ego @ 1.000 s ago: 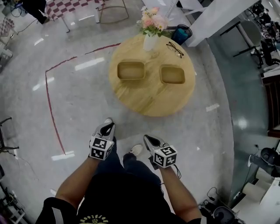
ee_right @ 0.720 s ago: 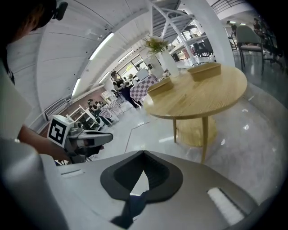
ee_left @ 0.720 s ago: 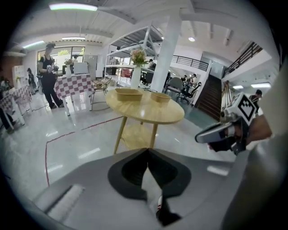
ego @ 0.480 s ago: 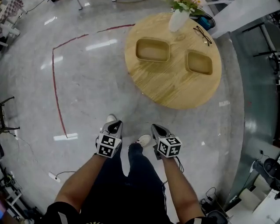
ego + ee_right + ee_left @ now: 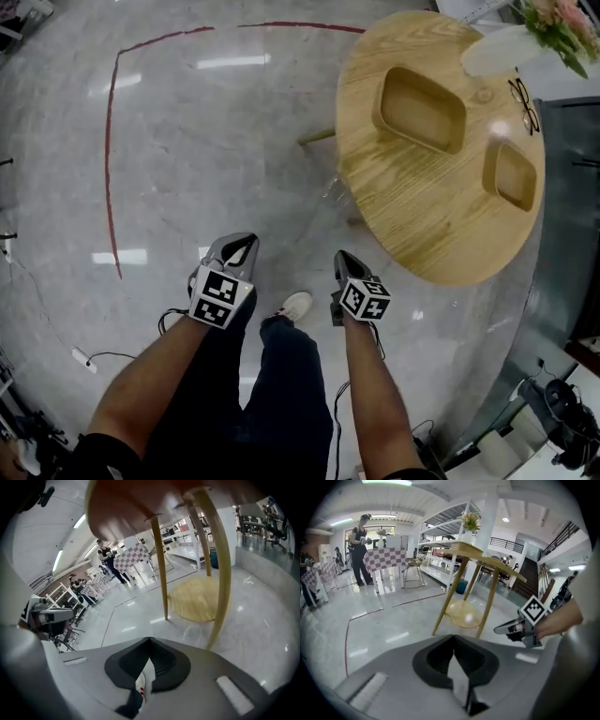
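Both grippers hang low in front of the person, over the grey floor, holding nothing. My left gripper [image 5: 238, 244] is shut and points at the floor left of the round wooden table [image 5: 422, 202]. The right gripper [image 5: 340, 259] is shut too, its tip close to the table's near edge. On the table lie a large wooden tray [image 5: 419, 109], a small wooden tray [image 5: 511, 175], a white vase [image 5: 497, 52] with flowers and a pair of glasses [image 5: 525, 94]. The right gripper view looks up under the table top [image 5: 154, 503] past its legs [image 5: 220, 569] to a lower shelf [image 5: 201, 599].
A red tape line [image 5: 108, 141] marks the floor at left. The person's white shoe [image 5: 295, 305] is between the grippers. A cable [image 5: 84, 356] lies on the floor at lower left. Far off stand a person [image 5: 361, 545] and a checkered table [image 5: 386, 559].
The person has walked up to the table, which is now close at the right. Both gripper views have dropped below the table top. The jaws have stayed shut.
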{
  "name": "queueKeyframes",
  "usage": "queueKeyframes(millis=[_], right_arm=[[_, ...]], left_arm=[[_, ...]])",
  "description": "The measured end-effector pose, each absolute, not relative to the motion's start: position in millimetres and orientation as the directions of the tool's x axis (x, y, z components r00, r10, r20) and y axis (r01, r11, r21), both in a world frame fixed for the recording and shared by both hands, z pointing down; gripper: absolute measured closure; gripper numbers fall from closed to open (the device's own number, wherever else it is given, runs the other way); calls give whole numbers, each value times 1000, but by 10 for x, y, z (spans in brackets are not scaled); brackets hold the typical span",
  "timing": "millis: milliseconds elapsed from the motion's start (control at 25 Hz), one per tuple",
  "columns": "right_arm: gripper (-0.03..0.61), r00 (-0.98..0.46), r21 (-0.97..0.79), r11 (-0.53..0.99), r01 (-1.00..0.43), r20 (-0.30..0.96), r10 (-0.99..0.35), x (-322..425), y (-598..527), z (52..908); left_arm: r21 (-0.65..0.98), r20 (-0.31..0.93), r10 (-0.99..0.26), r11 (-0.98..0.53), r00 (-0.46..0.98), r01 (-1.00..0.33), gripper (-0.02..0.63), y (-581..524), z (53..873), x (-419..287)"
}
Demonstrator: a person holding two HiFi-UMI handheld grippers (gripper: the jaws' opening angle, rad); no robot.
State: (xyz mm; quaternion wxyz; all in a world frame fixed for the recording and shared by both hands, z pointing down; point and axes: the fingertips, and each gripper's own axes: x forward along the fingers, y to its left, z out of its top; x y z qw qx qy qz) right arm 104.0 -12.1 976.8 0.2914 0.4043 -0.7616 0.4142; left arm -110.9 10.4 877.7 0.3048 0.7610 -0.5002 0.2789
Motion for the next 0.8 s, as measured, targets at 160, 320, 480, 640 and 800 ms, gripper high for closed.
queueKeyframes(millis=[160, 320, 480, 640, 800], right_arm=[[578, -475, -372, 320, -871, 804, -357, 1033, -336, 10758], [577, -424, -359, 236, -903, 835, -350, 1233, -579, 11781], [575, -341, -310, 143, -940, 876, -342, 1536, -811, 12736], [518, -285, -267, 101, -959, 906, -313, 1725, -1008, 13536], [499, -227, -222, 51, -974, 930, -289, 1809, -1196, 14213]], left_arm=[[150, 717, -628, -285, 303, -947, 612, 23, 9135, -1482], [154, 757, -589, -261, 284, -953, 611, -16, 9667, -1723], [175, 792, -542, -240, 281, -955, 611, -98, 10037, -1809], [137, 769, -578, -267, 273, -954, 612, -410, 10103, -1840], [141, 728, -626, -264, 280, -954, 612, -738, 10151, -1830]])
